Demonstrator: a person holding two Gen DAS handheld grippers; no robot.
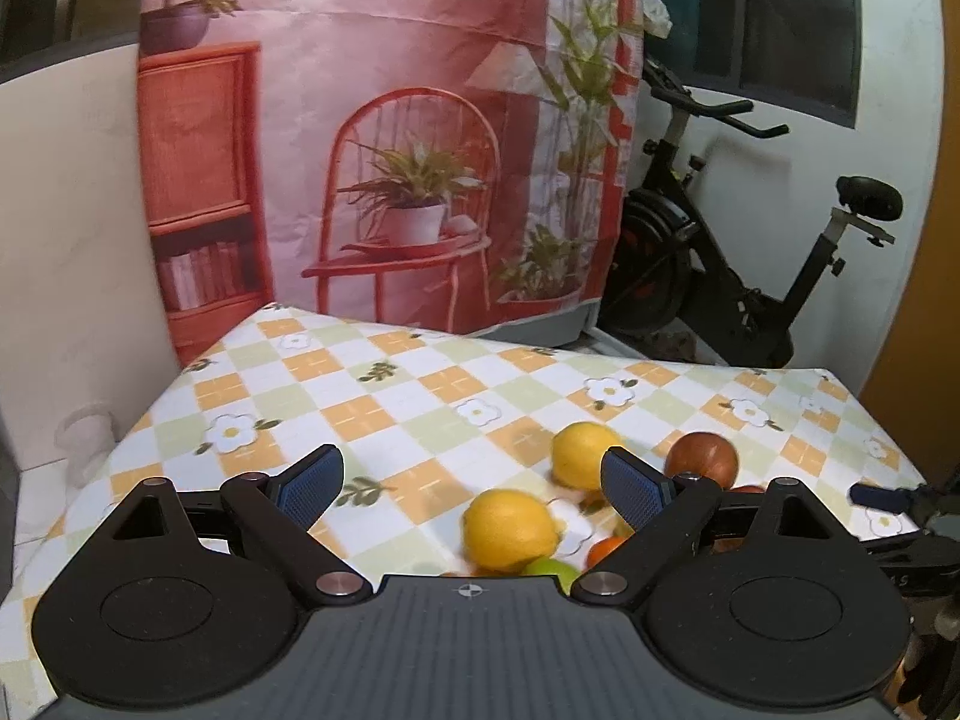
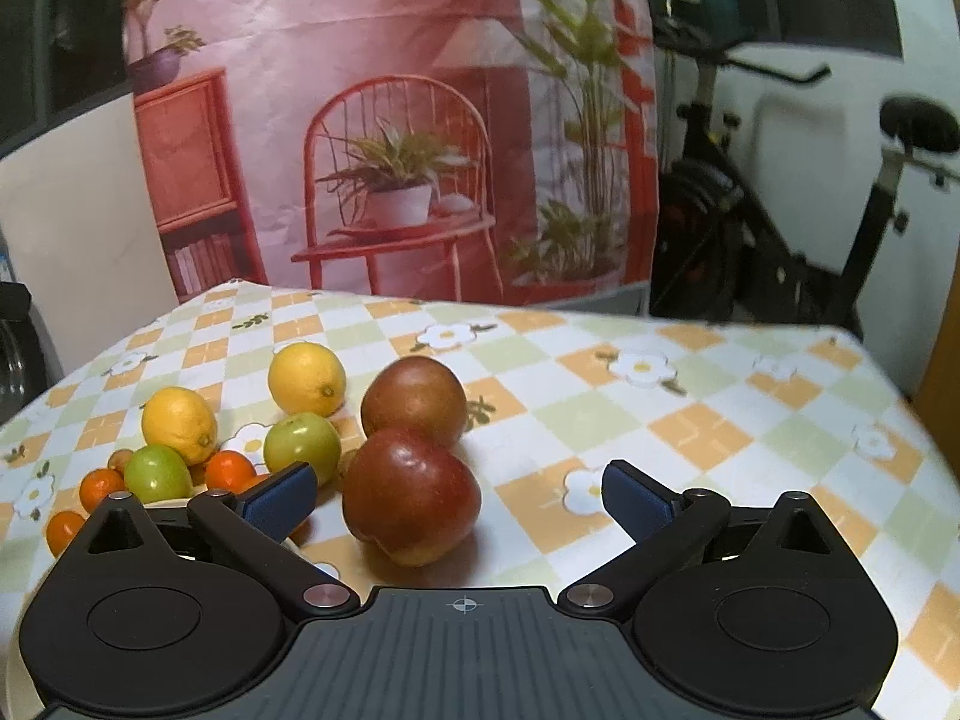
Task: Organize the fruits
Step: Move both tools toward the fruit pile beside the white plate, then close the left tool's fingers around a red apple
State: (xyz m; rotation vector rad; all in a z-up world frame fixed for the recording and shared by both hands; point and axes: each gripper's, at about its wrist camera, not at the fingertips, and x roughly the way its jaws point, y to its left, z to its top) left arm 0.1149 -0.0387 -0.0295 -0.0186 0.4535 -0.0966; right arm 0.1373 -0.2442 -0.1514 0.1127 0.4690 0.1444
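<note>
In the right wrist view a cluster of fruit lies on the checked tablecloth [image 2: 690, 432]. A large red apple [image 2: 411, 495] rests between the spread fingers of my right gripper [image 2: 459, 495], which is open and not touching it. A second red apple [image 2: 414, 399] sits just behind. To the left are two lemons [image 2: 306, 378] [image 2: 179, 423], two green fruits [image 2: 302, 447] [image 2: 156, 471] and small oranges [image 2: 230, 471]. My left gripper [image 1: 474, 480] is open above a lemon [image 1: 510, 531]. Another lemon [image 1: 585, 453] and a red apple [image 1: 702, 459] lie beyond its right finger.
A pale rim [image 2: 294, 540], perhaps a plate, peeks out under the right gripper's left finger. A printed pink backdrop [image 1: 390, 120] hangs behind the table. An exercise bike [image 1: 720, 240] stands at the back right. The right gripper's blue fingertip [image 1: 882, 495] shows at the left view's right edge.
</note>
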